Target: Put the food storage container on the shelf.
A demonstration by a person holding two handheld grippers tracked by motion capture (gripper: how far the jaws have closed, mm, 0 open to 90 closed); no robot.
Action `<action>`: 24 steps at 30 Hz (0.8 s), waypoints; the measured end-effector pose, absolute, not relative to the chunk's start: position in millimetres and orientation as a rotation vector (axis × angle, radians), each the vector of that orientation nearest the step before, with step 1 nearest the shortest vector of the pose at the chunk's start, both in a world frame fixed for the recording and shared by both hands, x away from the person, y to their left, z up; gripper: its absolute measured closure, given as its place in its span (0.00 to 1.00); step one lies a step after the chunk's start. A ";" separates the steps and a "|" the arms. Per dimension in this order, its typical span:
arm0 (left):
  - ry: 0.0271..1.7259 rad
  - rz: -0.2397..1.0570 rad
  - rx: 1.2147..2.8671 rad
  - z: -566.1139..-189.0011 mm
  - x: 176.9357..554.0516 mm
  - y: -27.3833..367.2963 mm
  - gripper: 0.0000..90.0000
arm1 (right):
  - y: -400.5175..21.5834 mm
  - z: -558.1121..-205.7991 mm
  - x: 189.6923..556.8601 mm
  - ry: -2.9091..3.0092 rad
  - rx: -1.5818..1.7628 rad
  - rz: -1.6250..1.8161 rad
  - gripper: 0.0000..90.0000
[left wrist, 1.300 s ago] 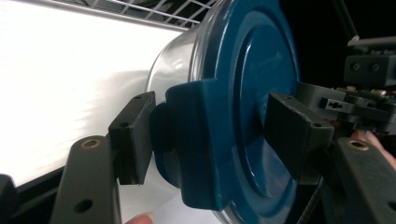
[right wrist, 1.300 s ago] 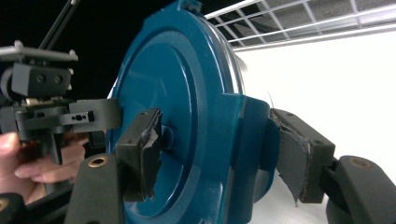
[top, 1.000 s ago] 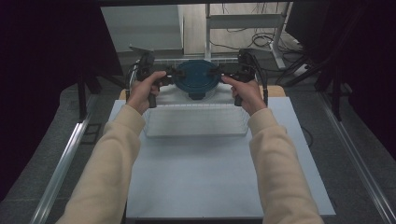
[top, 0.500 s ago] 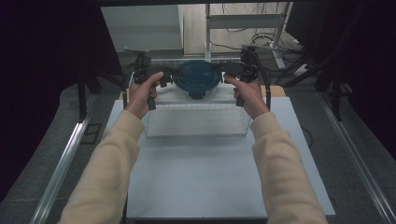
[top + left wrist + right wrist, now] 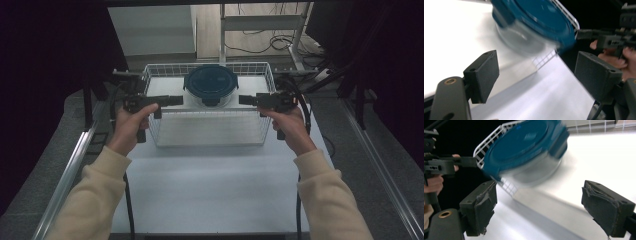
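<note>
Container (image 5: 210, 86) sits in the basket (image 5: 156, 131) at twelve o'clock — both jaws just opened, empty; I back out level, clear of the wire.

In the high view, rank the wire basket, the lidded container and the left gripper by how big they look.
1. Wire basket, clearly the largest.
2. Lidded container, sitting inside the basket.
3. Left gripper, a little narrower than the container; it is somewhat nearer the camera, so this gap is less sure.

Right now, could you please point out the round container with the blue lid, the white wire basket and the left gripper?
Round container (image 5: 210, 84), high view: middle of its blue lid.
White wire basket (image 5: 210, 129), high view: near wall.
Left gripper (image 5: 176, 100), high view: midway between its fingers.
</note>
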State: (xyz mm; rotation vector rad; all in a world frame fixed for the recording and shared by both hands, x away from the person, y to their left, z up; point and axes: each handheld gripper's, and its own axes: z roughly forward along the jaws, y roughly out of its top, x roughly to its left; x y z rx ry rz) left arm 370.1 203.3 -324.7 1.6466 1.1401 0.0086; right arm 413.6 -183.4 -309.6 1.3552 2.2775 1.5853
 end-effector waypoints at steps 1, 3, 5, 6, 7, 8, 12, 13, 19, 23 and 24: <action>1.128 0.021 1.659 -327.8 361.8 204.0 0.21 | -186.0 -312.1 407.0 2.287 1.337 1.580 0.14; 1.115 0.031 1.668 -331.7 353.3 204.9 0.22 | -191.0 -317.6 393.5 2.297 1.299 1.560 0.14; 1.101 0.055 1.689 -342.3 336.7 206.7 0.22 | -193.6 -320.6 386.6 2.301 1.280 1.543 0.14; 1.093 0.068 1.701 -355.3 321.4 208.7 0.22 | -198.9 -327.5 373.0 2.305 1.244 1.519 0.14; 1.100 0.082 1.704 -362.0 313.6 209.1 0.22 | -201.4 -331.5 366.1 2.302 1.228 1.508 0.14; 1.101 0.105 1.719 -368.8 305.8 209.0 0.22 | -203.5 -335.5 359.4 2.301 1.209 1.481 0.14; 1.109 0.139 1.763 -397.5 282.3 207.1 0.23 | -209.6 -356.8 333.1 2.315 1.138 1.416 0.14; 1.115 0.156 1.781 -404.5 278.3 206.3 0.23 | -210.8 -363.9 327.1 2.325 1.131 1.397 0.14; 1.151 0.199 1.844 -440.7 263.1 201.3 0.23 | -216.5 -403.6 299.0 2.336 1.128 1.297 0.14; 1.161 0.230 1.907 -460.2 253.3 193.5 0.23 | -219.6 -436.3 284.9 2.373 1.147 1.234 0.14; 1.159 0.237 1.929 -466.5 247.9 191.5 0.23 | -220.4 -448.6 281.2 2.402 1.160 1.186 0.15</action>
